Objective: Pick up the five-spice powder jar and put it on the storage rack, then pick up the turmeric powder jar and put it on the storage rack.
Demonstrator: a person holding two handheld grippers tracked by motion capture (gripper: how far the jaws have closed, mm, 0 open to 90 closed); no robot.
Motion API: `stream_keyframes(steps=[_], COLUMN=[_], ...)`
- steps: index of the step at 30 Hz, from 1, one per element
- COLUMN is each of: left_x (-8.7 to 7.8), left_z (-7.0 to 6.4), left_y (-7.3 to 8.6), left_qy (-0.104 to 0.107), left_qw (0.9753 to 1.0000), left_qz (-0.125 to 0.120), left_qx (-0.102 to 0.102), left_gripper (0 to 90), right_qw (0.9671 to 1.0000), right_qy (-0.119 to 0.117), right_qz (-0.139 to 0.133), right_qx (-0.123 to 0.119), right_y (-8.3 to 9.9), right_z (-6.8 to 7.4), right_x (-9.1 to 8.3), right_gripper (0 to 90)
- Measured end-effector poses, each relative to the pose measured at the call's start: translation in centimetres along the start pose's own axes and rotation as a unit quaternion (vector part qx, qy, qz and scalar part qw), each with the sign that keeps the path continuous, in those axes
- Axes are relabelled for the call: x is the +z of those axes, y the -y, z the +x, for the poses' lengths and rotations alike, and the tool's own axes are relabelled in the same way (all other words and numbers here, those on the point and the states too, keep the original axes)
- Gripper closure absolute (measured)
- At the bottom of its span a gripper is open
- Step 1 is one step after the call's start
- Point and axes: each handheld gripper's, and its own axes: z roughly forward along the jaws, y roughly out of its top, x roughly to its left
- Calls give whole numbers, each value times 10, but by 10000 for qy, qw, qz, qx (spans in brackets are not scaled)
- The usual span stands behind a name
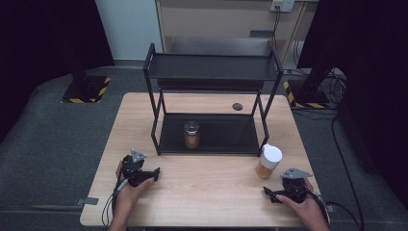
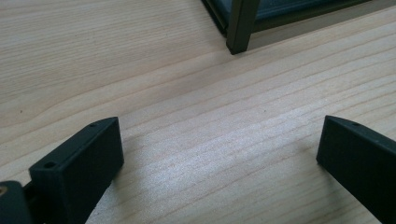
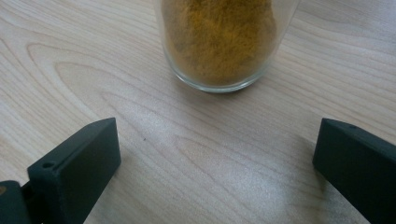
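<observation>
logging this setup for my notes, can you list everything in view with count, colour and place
spice jar with white lid: 1, clear glass, orange-yellow powder, on the table by the rack's front right leg, just ahead of the right tool
spice jar with silver lid: 1, clear glass, brown powder, on the rack's lower shelf
rack: 1, black, two shelves, rear middle of table
table: 1, light wood
round disc: 1, dark, table behind rack
left tool: 1, black, open, front left
right tool: 1, black, open, front right

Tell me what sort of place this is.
Probably a lab or test room rigged for recording, not a kitchen. A bare wooden table stands on grey carpet, hazard-striped stand bases flank it among black curtains, and two spice jars and a black rack look staged.
</observation>
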Motion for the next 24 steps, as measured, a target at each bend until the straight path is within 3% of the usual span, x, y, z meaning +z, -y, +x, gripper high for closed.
stream_keyframes(steps=[12, 17, 24], left_x=[0, 0, 0], left_z=[0, 0, 0], left_y=[0, 0, 0], left_qy=[-2, -2, -2], left_qw=[10000, 10000, 10000], left_qz=[0, 4, 4], left_qx=[-1, 1, 1], left_gripper=[0, 0, 0], right_qw=[9998, 9997, 9996], right_qy=[-137, -219, -259], right_qz=[123, 84, -64], right_qx=[-68, -43, -5], right_y=[-4, -5, -10], right_z=[-7, -10, -11], right_x=[-4, -9, -16], right_gripper=[49, 92, 83])
